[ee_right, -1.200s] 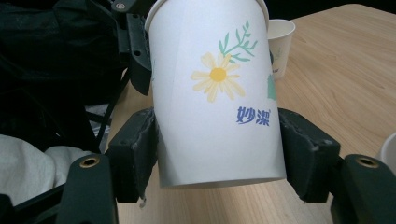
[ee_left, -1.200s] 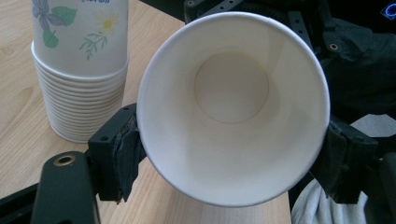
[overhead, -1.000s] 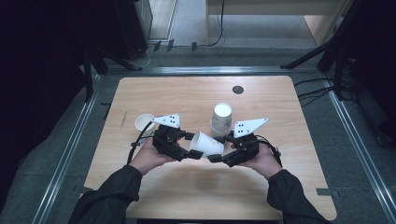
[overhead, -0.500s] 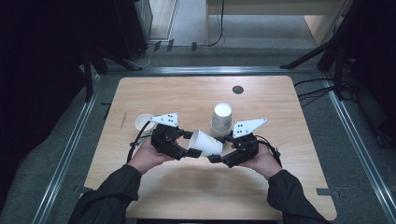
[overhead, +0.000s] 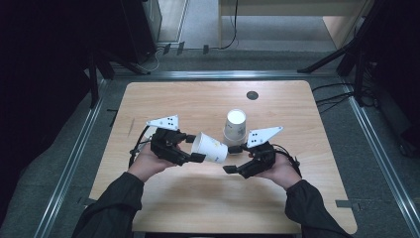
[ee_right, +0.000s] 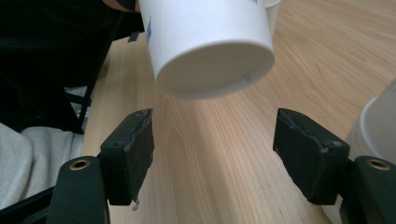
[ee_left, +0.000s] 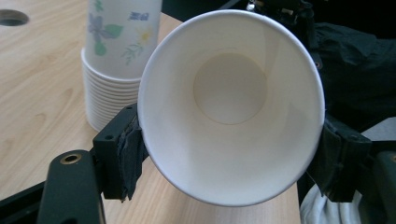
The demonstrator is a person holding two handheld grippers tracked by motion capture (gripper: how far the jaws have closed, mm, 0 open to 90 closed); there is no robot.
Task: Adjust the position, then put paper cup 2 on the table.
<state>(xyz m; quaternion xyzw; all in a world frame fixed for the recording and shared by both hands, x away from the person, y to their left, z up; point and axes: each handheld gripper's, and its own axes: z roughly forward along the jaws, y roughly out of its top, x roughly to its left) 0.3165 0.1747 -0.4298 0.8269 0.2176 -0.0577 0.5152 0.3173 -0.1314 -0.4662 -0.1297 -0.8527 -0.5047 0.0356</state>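
The high view looks steeply down on the wooden table (overhead: 198, 104) from the person's side. Each gripper view sits close behind its own jaws, facing the other. All three share the paper cup (overhead: 210, 147) (ee_left: 231, 105) (ee_right: 210, 44) between them.

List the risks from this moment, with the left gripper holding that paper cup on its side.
1. The left gripper clamps the paper cup by its thin rim; squeezing harder may crush it out of round.
2. The right gripper is open just below the cup's base; closing from there might miss it.
3. The cup stack stands close behind; a swinging hand may topple it.
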